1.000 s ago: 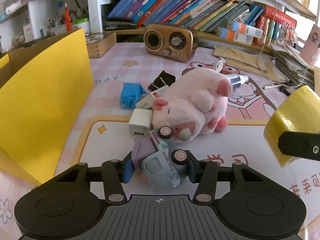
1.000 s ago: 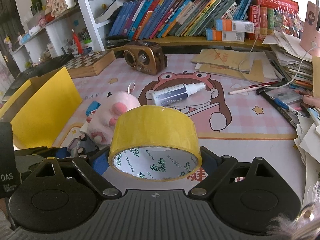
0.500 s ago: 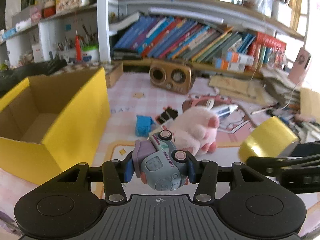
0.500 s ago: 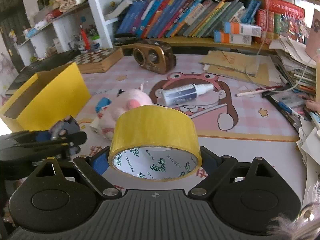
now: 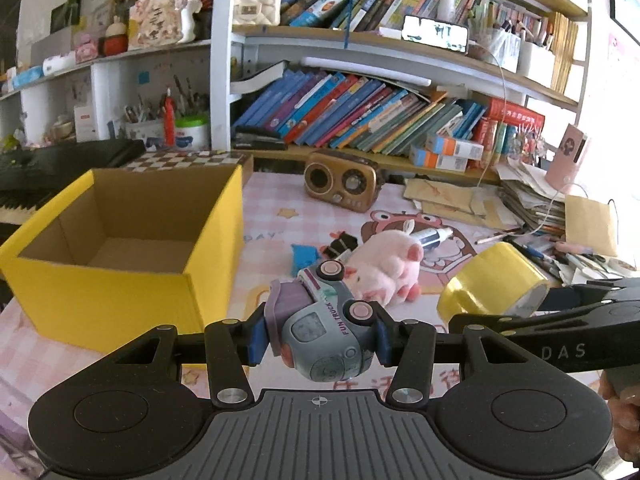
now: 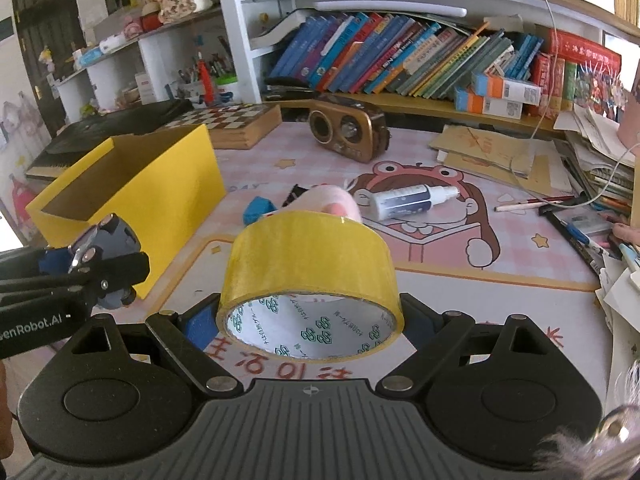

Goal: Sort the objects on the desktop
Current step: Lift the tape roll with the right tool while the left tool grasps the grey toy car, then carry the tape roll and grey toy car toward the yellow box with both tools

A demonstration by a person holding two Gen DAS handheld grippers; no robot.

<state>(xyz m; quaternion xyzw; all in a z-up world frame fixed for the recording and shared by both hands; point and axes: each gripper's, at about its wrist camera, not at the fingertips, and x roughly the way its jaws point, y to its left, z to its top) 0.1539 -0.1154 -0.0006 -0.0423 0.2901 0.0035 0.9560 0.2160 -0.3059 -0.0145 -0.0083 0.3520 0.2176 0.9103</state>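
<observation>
Right now my left gripper (image 5: 320, 340) has its fingers clamped on the toy truck (image 5: 320, 332), a grey-blue one with pink wheel hubs and "FUN TRUCK" on its side, lifted clear of the desk (image 5: 264, 208). It sits tilted between the blue pads, nose toward the camera. To its left stands the yellow cardboard box (image 5: 120, 280), open at the top, and I can see its brown inside with nothing in the part that shows.

My right gripper (image 6: 310, 320) has its fingers spread wide and pressed against both sides of the yellow tape roll (image 6: 308, 264), which is held off the desk with its white printed core facing the camera. From the left wrist view the same roll shows up at the right, just beside the truck.

On the pink checked mat beyond both grippers I see a pink plush pig (image 5: 384, 270), a small blue object (image 5: 304, 254), black binder clips (image 5: 342, 244) and a white spray bottle (image 6: 408, 198) lying on its side. A brown retro radio (image 5: 340, 186) stands at the back, below the bookshelf (image 5: 360, 116).
</observation>
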